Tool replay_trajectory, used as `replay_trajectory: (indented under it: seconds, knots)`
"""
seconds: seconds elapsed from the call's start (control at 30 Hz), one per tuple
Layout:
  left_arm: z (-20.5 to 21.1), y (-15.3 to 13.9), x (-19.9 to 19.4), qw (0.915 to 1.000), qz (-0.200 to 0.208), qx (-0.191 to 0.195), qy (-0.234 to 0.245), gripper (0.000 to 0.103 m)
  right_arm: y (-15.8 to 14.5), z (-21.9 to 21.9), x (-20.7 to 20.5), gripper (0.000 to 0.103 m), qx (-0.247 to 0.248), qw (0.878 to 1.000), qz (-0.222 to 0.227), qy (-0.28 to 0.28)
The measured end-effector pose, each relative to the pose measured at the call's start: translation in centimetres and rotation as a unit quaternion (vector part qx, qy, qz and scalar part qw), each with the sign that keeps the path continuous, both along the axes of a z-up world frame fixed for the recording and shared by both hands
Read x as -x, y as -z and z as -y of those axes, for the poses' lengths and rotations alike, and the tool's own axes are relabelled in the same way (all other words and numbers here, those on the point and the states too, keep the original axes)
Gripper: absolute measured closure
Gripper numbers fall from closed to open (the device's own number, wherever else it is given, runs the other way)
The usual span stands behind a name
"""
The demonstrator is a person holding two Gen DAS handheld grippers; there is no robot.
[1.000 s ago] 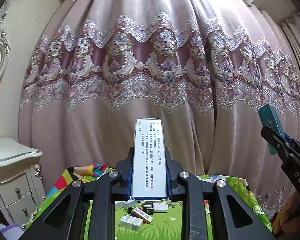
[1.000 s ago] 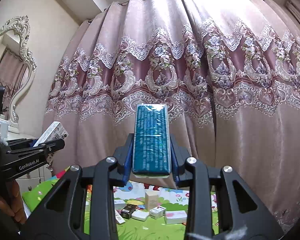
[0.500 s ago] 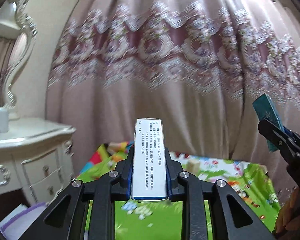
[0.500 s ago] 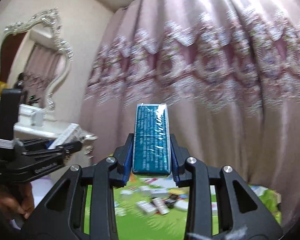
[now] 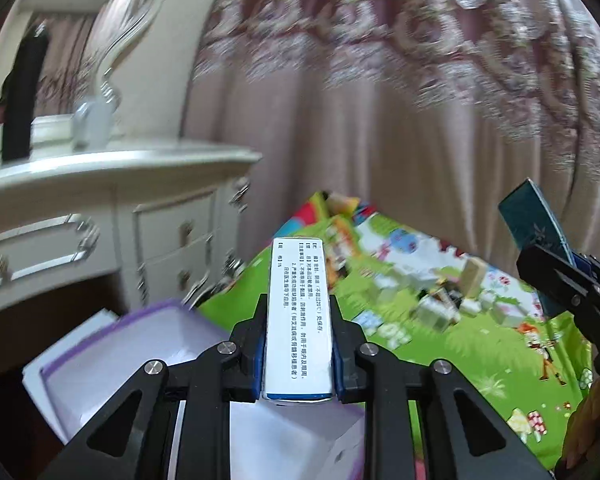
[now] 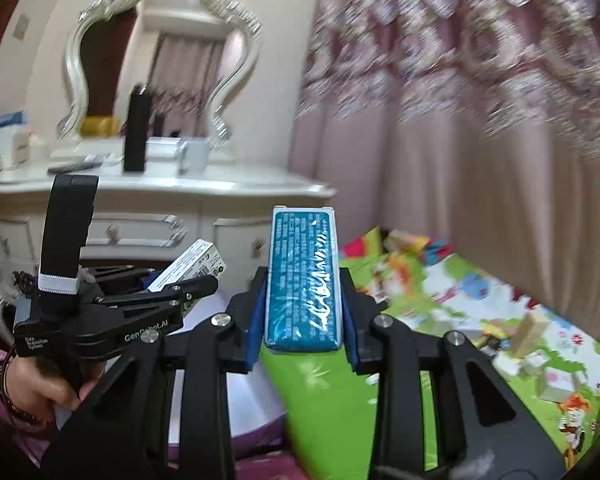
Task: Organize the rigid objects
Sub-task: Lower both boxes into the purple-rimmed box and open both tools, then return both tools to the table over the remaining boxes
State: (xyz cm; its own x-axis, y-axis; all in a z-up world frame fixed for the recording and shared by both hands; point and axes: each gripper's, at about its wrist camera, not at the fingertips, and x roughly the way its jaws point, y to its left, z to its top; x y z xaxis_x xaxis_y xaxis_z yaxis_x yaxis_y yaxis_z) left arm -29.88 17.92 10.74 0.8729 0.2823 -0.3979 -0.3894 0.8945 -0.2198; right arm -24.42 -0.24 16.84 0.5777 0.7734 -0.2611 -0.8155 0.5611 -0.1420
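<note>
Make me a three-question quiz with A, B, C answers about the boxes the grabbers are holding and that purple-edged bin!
1. Where is the purple-rimmed bin?
A. On the dresser top
B. On the floor, between the white dresser and the green play mat
C. Hung on the curtain

2. What colour is the box in the right gripper?
A. Teal
B. Red
C. Yellow

3. How is the left gripper?
A. Open, empty
B. Open over a cup
C. Shut on a white box

Answers:
1 B, its rim shows below the drawers, beside the mat.
2 A, the teal box sits between its pads.
3 C, the pads press the white box.
</note>
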Motion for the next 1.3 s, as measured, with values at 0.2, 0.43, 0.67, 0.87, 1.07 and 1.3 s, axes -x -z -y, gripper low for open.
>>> replay_trajectory:
  seconds: [0.2, 0.43, 0.67, 0.87, 1.07, 1.3]
  knots:
    - [-3.0, 3.6, 2.0, 0.9974, -0.045, 0.039, -0.042, 0.077, 3.5, -5.0, -0.3, 0.066, 0.069, 0.994, -0.062, -0.063]
    - [-5.5, 6.7, 2.8, 0.9891, -0.095, 0.082, -0.077, 0.077, 7.5, -8.9, 0.7, 0.067, 0.138, 0.977, -0.111, -0.118]
    - [-6.9, 9.6, 3.4, 0.9707, -0.155, 0.122, -0.137, 0.073, 10.8, -10.6, 2.4, 0.066, 0.181, 0.955, -0.144, -0.184]
    - [-7.6, 10.8, 3.9, 0.9465, -0.202, 0.157, -0.196, 0.017, 11.4, -10.1, 2.1, 0.034, 0.170, 0.954, -0.157, -0.189]
    - [-5.0, 9.5, 1.8, 0.9601, -0.206, 0.117, -0.148, 0.017, 10.5, -6.1, -1.9, 0.029, 0.132, 0.970, -0.176, -0.103]
    - [1.2, 8.0, -5.9, 0.9717, -0.226, 0.067, 0.007, 0.016, 12.1, 2.0, -11.0, 0.020, 0.116, 0.960, -0.236, 0.095]
